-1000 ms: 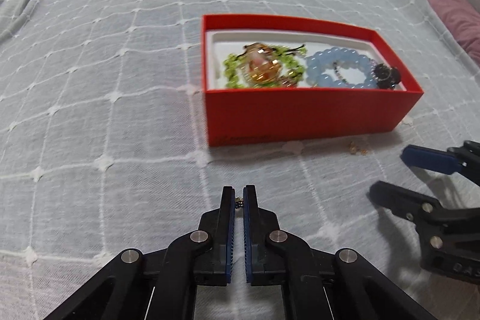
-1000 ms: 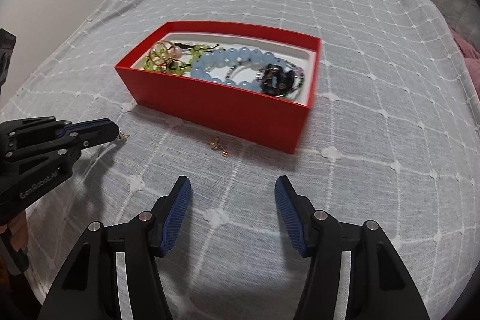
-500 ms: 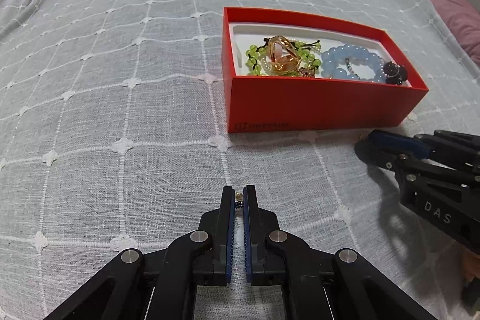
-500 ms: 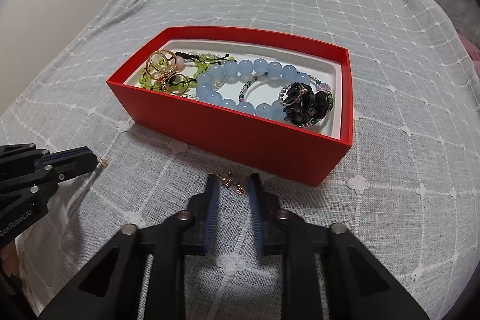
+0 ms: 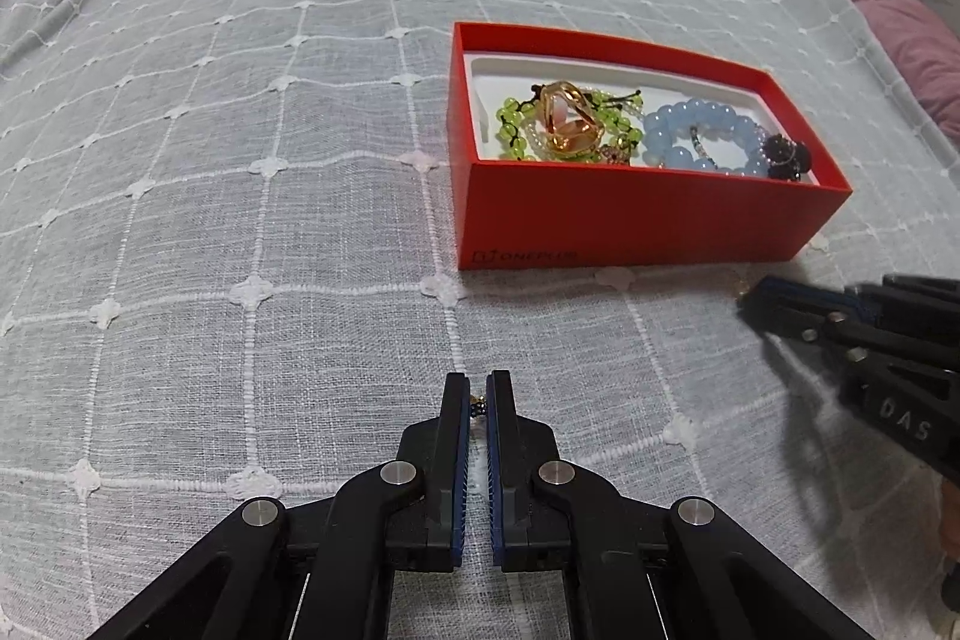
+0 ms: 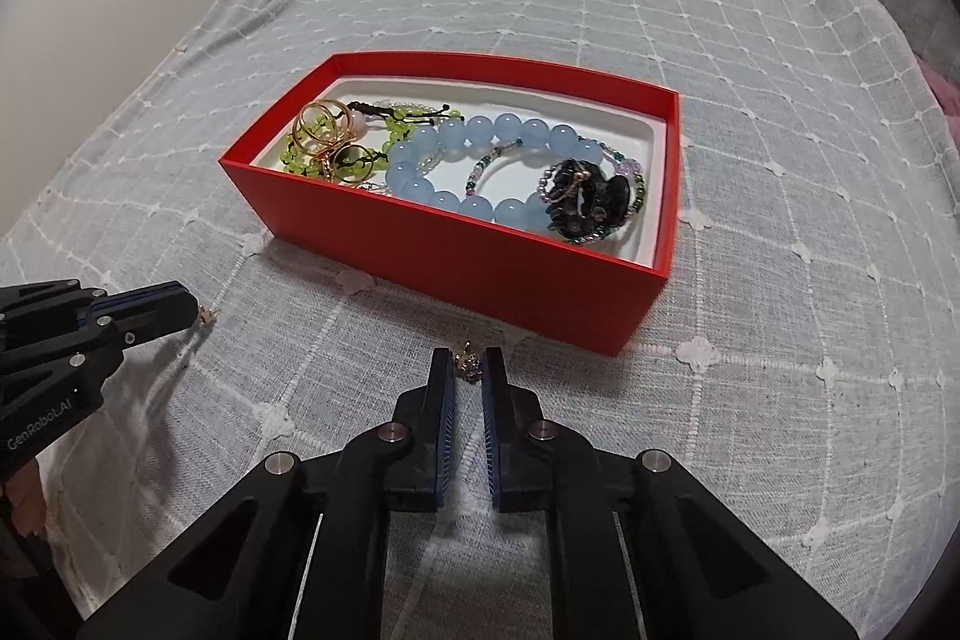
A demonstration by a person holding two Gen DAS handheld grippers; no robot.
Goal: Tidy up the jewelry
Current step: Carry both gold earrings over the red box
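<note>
Two black hand-held grippers with blue-padded fingers over a grey checked bedspread [image 5: 240, 160]; one red rectangular cardboard box [image 5: 630, 220]; two small loose earrings, one in each grip.

In the right wrist view, at far left: left gripper [image 6: 195, 307] closed tight, a tiny gold earring [image 6: 207, 317] pinched at its tips, pointing right. At lower centre: right gripper [image 6: 469, 367], jaws just closed, now narrow and clamped on a small gold-and-dark earring [image 6: 469, 363], just in front of the box's near wall. In the upper middle: box with long axis running from left down to right, holding, left to right, one green bead bracelet [image 6: 354, 154] under gold rings [image 6: 321, 127], one pale blue bead bracelet [image 6: 480, 166], one dark bead cluster [image 6: 585, 199].
</note>
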